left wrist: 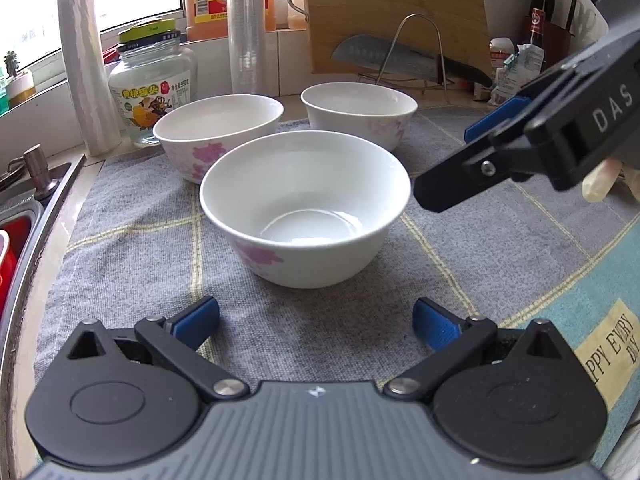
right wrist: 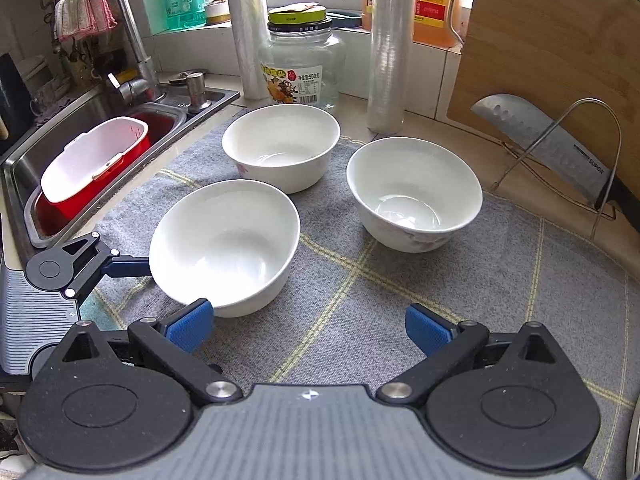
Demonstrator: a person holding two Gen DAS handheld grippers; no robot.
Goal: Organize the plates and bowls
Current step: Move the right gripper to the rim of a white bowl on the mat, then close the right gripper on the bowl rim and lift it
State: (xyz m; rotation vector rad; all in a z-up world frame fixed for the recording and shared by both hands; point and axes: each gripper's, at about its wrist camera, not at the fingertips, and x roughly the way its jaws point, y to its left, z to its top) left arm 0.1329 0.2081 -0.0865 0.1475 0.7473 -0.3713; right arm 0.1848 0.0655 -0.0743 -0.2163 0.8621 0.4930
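Three white bowls with pink flowers stand upright and apart on a grey checked mat (left wrist: 132, 216). The nearest bowl (left wrist: 304, 208) (right wrist: 224, 240) sits just ahead of my left gripper (left wrist: 316, 320), which is open and holds nothing. One of its fingers (right wrist: 128, 267) reaches that bowl's left side in the right wrist view. A second bowl (left wrist: 218, 132) (right wrist: 280, 144) stands by the glass jar, the third bowl (left wrist: 358, 112) (right wrist: 414, 192) further right. My right gripper (right wrist: 308, 324) (left wrist: 448, 160) is open and empty, hovering right of the nearest bowl.
A sink (right wrist: 24, 160) with a red basin and a white tub (right wrist: 92, 160) lies left of the mat. Behind the bowls stand a glass jar (right wrist: 304, 68), two wrap rolls (right wrist: 388, 48), a cutting board (right wrist: 552, 40) and a cleaver (right wrist: 544, 140) on a wire rack.
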